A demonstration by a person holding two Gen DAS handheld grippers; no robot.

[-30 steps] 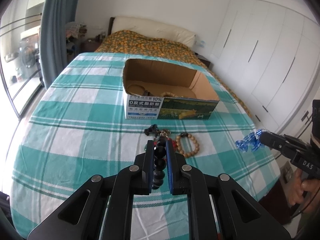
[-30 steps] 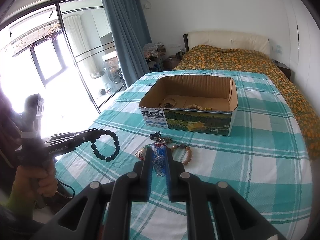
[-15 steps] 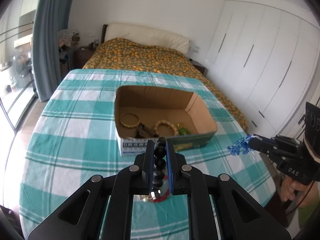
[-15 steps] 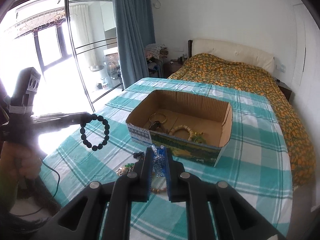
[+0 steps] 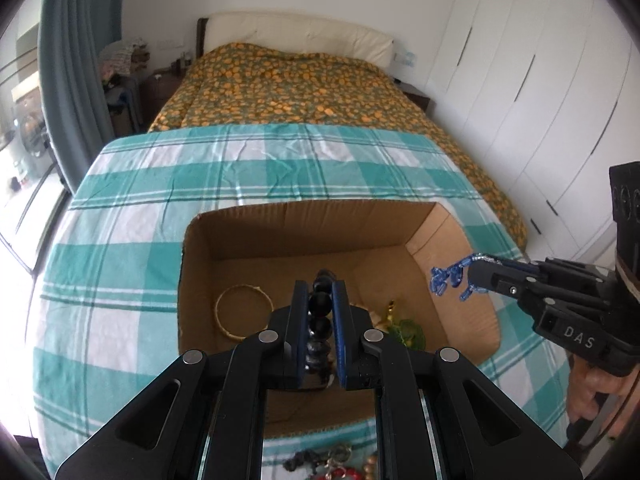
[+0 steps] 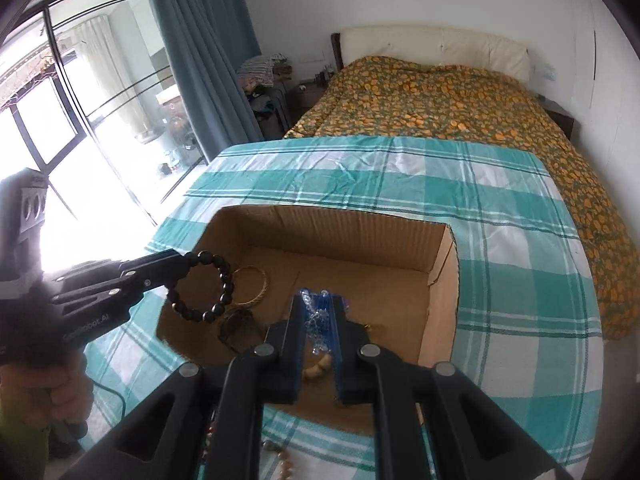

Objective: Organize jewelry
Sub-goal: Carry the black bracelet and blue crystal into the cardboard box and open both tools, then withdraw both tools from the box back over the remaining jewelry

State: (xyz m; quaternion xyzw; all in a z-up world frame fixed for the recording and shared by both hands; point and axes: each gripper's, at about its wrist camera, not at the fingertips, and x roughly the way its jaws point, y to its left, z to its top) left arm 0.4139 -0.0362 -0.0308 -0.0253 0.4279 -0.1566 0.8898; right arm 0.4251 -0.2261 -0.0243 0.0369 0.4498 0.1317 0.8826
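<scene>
Both your grippers hang over the open cardboard box [image 5: 452,240] at frame centre. Your left gripper [image 5: 320,292] pinches the black bead bracelet [image 6: 208,284]; your right gripper [image 6: 318,308] clamps the blue crystal bracelet [image 5: 450,278]. Lower left inside lies a gold bangle [image 5: 243,312].

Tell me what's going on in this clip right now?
A person is sorting jewelry into an open brown cardboard box on a teal checked cloth. The left hand-held gripper is shut on a black round-bead bracelet, and the right hand-held gripper is shut on a blue crystal bead strand. Both pieces hang over the box, not yet released. A thin gold bangle already lies inside.
</scene>
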